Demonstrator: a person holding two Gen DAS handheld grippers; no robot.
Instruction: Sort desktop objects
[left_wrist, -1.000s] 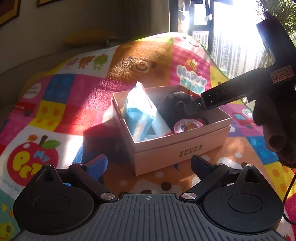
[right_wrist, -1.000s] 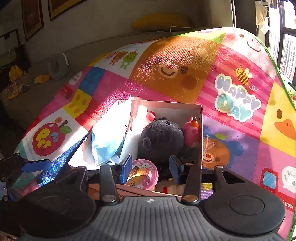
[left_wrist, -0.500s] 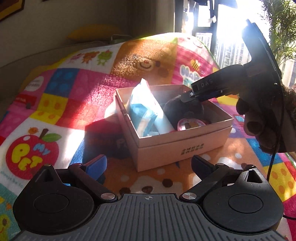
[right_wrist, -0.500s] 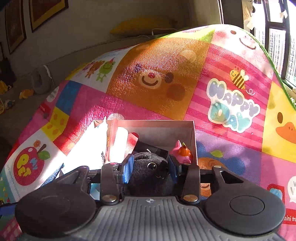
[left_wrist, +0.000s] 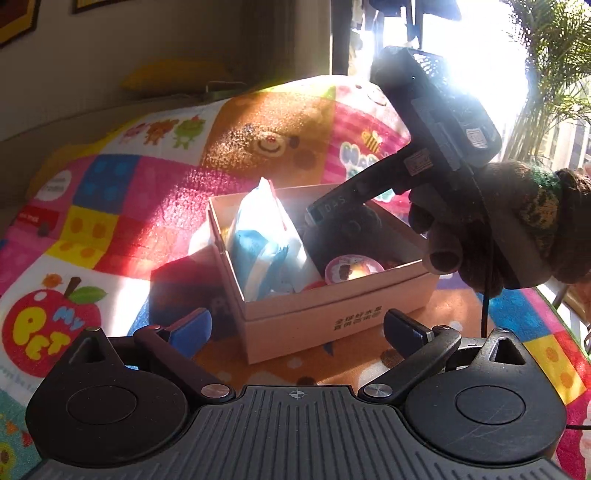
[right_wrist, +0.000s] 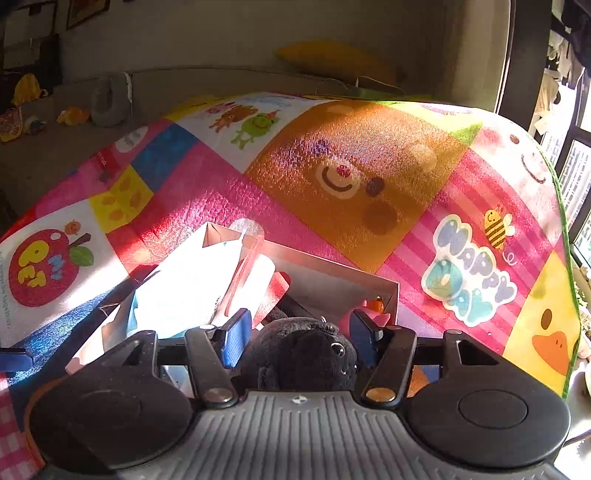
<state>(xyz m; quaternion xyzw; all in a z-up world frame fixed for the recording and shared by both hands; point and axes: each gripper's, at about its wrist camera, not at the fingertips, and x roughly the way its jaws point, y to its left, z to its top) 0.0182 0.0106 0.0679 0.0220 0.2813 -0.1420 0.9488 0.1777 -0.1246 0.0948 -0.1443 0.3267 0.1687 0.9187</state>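
A tan cardboard box sits on the colourful mat. It holds a blue-and-white tissue pack, a black plush toy, a round pink tin and a small pink toy. My right gripper reaches down into the box, its fingers on either side of the black plush; contact is unclear. In the left wrist view the right gripper enters the box from the right. My left gripper is open and empty, just in front of the box.
The patchwork mat covers the whole surface, with bare mat left of and behind the box. A grey sofa with small items lies beyond. A bright window is at the right.
My right gripper has pushed deeper into the box, bringing the black plush between its fingers. The left gripper stays open, the box a little closer.
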